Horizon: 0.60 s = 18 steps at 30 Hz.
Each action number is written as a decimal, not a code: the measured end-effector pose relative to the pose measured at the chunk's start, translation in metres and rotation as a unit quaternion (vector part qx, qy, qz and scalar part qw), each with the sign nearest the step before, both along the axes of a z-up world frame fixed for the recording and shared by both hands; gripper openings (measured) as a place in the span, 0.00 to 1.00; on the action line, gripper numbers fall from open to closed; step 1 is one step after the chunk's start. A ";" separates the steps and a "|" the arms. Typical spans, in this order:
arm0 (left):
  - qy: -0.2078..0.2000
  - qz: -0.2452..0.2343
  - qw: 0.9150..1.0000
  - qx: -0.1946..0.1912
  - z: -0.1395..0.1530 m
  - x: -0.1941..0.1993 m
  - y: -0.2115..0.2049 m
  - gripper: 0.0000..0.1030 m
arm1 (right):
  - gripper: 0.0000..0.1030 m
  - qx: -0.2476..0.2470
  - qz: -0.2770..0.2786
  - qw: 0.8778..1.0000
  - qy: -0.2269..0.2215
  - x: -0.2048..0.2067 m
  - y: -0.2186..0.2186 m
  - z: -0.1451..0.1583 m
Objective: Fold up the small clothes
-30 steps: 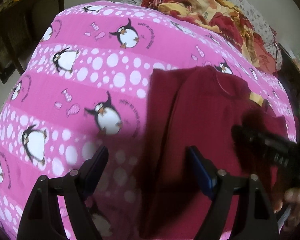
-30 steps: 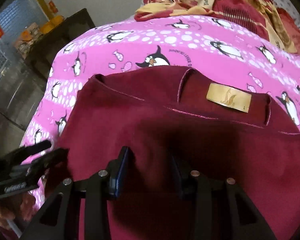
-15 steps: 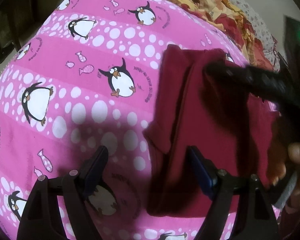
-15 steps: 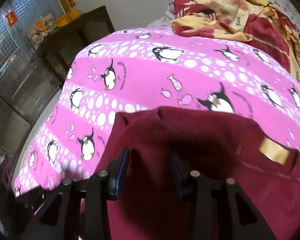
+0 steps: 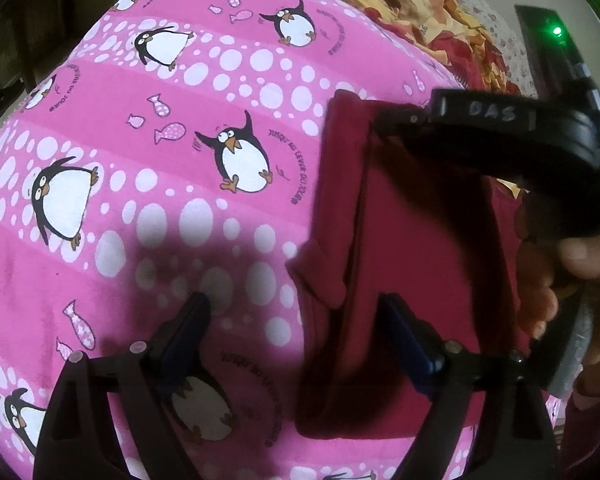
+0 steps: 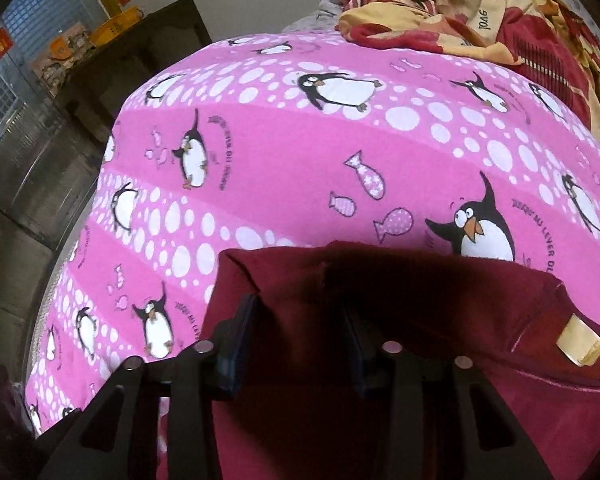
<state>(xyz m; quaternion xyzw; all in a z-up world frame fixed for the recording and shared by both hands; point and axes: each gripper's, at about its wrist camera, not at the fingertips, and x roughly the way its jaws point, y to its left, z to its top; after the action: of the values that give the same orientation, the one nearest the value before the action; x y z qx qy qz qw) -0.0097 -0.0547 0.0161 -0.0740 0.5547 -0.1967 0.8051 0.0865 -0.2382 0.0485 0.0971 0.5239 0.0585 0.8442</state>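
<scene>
left tongs (image 5: 292, 328): spread, opening, over maroon shirt (image 5: 412, 248) edge | right tongs (image 6: 300, 320): opening, shirt fold between, grip unclear | penguin bedsheet (image 5: 140, 160) beneath

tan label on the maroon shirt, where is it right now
In the right wrist view the tan label sits at the lower right, inside the collar of the maroon shirt, which lies on the pink penguin sheet.

My maroon sweater (image 5: 412, 232) is soft, matt knit cloth with a woven tan label (image 6: 580, 342) at its collar. The pink penguin bedsheet (image 5: 148, 128) beneath is smooth printed cotton. My black frames look like matt plastic, with shiny metal pins; the blue pads (image 5: 406, 334) look rubbery.
</scene>
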 end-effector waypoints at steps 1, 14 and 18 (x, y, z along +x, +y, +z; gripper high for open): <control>-0.001 0.000 1.000 0.000 0.000 0.000 0.000 0.85 | 0.58 0.001 0.004 1.000 0.001 -0.002 0.003 0.001; -0.007 -0.001 1.000 -0.011 -0.003 -0.005 0.003 0.88 | 0.81 -0.050 0.027 0.998 0.029 0.007 0.041 -0.008; -0.009 0.004 1.000 -0.008 -0.002 -0.007 0.001 0.90 | 0.79 -0.081 0.021 0.996 0.022 0.006 0.047 -0.016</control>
<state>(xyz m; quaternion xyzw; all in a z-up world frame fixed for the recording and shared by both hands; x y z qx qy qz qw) -0.0167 -0.0537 0.0137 -0.0808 0.5457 -0.1988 0.8100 0.0921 -0.1912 0.0327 0.0189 0.5476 0.0314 0.8360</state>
